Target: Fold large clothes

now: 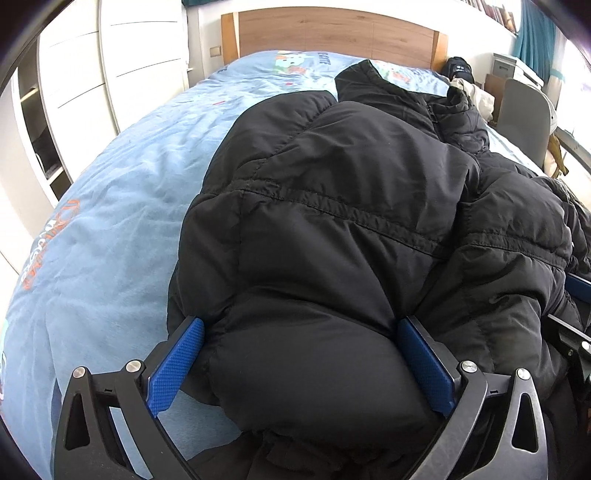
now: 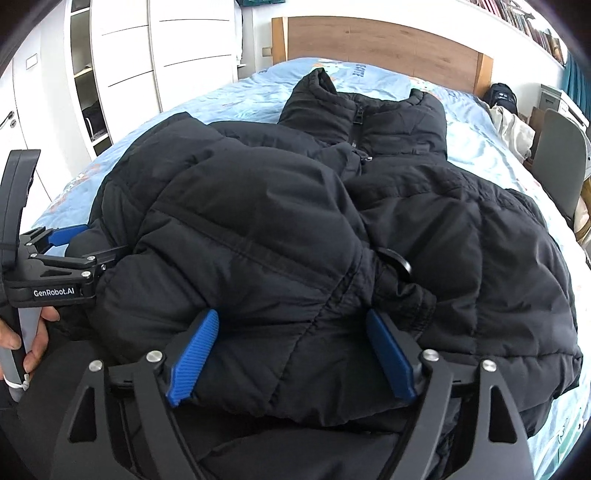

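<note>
A black puffer jacket (image 1: pixel 332 206) (image 2: pixel 295 206) lies on the bed with its zipped collar (image 2: pixel 354 110) toward the headboard. One padded side is folded over its front. My left gripper (image 1: pixel 300 325) stands wide at the jacket's near left edge, a thick fold bulging between its blue pads (image 1: pixel 177 365). The pads flank the fold without squeezing it. From the right wrist view the left gripper (image 2: pixel 85 247) shows at the far left, held by a hand (image 2: pixel 33 343). My right gripper (image 2: pixel 291 314) is open astride the near hem, with the fabric loose between its pads (image 2: pixel 192 358).
The light blue printed sheet (image 1: pixel 110 221) covers the bed, with a wooden headboard (image 1: pixel 332 33) behind. White wardrobes (image 2: pixel 155 59) stand to the left. A grey chair (image 2: pixel 561 155) and a heap of pale cloth (image 2: pixel 513 125) sit at the bed's right side.
</note>
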{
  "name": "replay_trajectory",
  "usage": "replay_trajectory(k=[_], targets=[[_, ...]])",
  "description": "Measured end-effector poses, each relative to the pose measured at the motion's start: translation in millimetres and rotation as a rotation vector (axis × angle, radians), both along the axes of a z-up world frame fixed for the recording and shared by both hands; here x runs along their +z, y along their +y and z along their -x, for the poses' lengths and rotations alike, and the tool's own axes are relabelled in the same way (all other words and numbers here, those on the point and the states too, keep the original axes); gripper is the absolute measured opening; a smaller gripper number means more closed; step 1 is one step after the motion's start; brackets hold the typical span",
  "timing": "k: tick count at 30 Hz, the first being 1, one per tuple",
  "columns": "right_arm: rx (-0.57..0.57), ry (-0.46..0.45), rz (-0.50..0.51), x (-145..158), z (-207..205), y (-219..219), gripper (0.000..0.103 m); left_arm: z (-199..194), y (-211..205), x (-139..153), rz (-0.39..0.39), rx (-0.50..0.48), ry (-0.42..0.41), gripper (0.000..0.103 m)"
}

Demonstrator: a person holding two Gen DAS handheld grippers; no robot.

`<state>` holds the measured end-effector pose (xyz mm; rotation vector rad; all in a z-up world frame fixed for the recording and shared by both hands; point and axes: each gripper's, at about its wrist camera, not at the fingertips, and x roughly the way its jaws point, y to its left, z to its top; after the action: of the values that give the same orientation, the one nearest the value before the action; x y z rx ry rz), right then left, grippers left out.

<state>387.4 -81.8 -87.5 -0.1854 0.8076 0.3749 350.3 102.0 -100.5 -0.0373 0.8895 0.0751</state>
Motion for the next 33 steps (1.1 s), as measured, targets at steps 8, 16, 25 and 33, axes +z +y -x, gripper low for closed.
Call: replay_trajectory(k=[8,16,25,33], targets=[[-0.007,0.001,0.027,-2.4,1.0,3.8,0.084,-2.9,-4.0,-2.6,-0.021,0.007,0.011,0.103],[-0.036,0.052,0.051,0.5,0.9,3.6,0.085,-7.3,-7.0,-1.0,-0.038,0.020,0.049,0.103],[-0.102,0.169,0.109,29.8,14.0,-19.1,0.084,11.2,5.3,26.4,-0.012,0.043,0.154,0.103],[-0.233,0.114,0.060,88.4,72.8,-85.3,0.084,66.8,9.3,87.7,-0.182,0.014,0.093,0.103]])
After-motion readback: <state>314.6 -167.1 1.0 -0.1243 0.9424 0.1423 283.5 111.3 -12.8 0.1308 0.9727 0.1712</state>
